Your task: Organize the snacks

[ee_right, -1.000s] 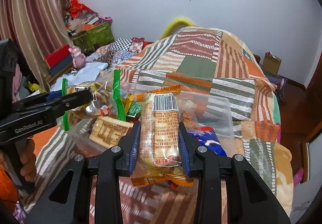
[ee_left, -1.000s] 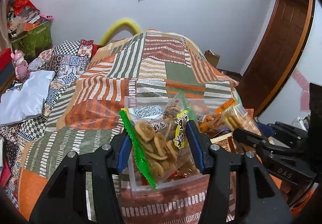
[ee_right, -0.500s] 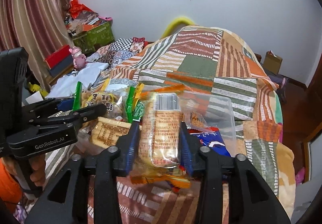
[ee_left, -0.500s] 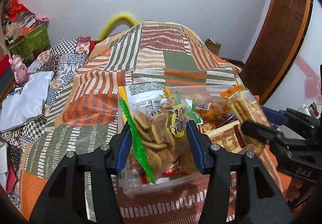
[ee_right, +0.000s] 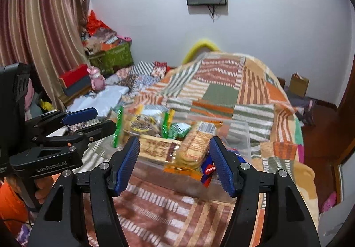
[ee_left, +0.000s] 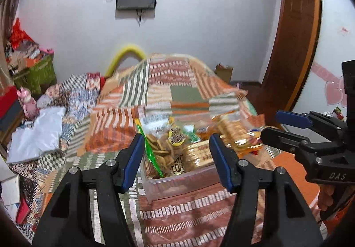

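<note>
A clear plastic box (ee_left: 177,182) full of snack packs sits on the striped bedspread; it also shows in the right wrist view (ee_right: 241,136). A chip bag with green edges (ee_left: 160,149) lies at its left side, also seen in the right wrist view (ee_right: 142,123). A biscuit sleeve with an orange wrapper (ee_right: 195,147) lies tilted across the packs, and shows in the left wrist view (ee_left: 233,133). My left gripper (ee_left: 177,160) is open and empty just in front of the box. My right gripper (ee_right: 175,164) is open and empty in front of the box too.
The patchwork bedspread (ee_left: 173,96) stretches to the far wall. Clothes and a white sheet (ee_left: 37,133) lie at the left. A green crate (ee_right: 117,56), red box (ee_right: 75,78) and pink toy (ee_right: 95,78) stand by the curtain. A wooden door frame (ee_left: 292,47) is at right.
Both grippers have opened and let go: the chip bag and the biscuit sleeve now lie in the box. Both grippers have drawn back and up from it.
</note>
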